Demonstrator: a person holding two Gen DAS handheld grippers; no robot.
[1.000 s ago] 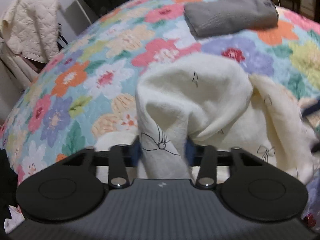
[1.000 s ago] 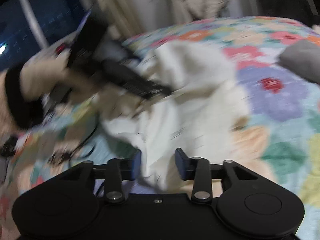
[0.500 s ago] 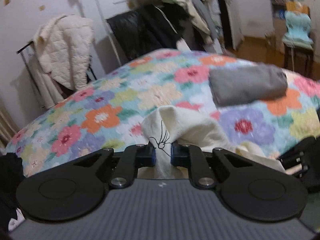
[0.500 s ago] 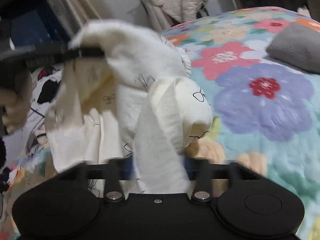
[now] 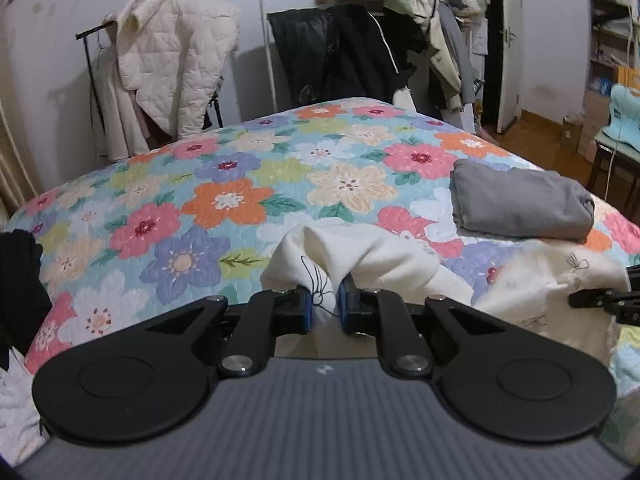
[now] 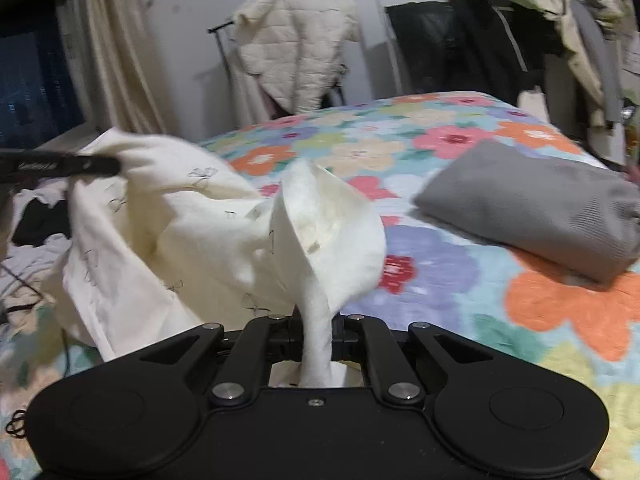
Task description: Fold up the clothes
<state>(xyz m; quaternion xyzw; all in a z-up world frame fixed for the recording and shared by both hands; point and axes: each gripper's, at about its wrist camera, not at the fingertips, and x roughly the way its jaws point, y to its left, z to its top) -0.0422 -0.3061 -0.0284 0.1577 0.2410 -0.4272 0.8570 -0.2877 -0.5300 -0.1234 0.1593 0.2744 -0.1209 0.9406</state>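
Cream garment (image 5: pixel 392 256) printed with small black bows hangs bunched above the floral bedspread (image 5: pixel 240 184): your left gripper (image 5: pixel 325 307) pinches one fold, your right gripper (image 6: pixel 318 330), closing, squeezes another.

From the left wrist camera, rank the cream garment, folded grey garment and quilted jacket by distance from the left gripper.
1. Cream garment, clamped in the left gripper.
2. Folded grey garment, on the bed, right.
3. Quilted jacket, hanging by the far wall, left.

Left gripper (image 5: pixel 323 306) clamped, right gripper (image 6: pixel 318 334) closing
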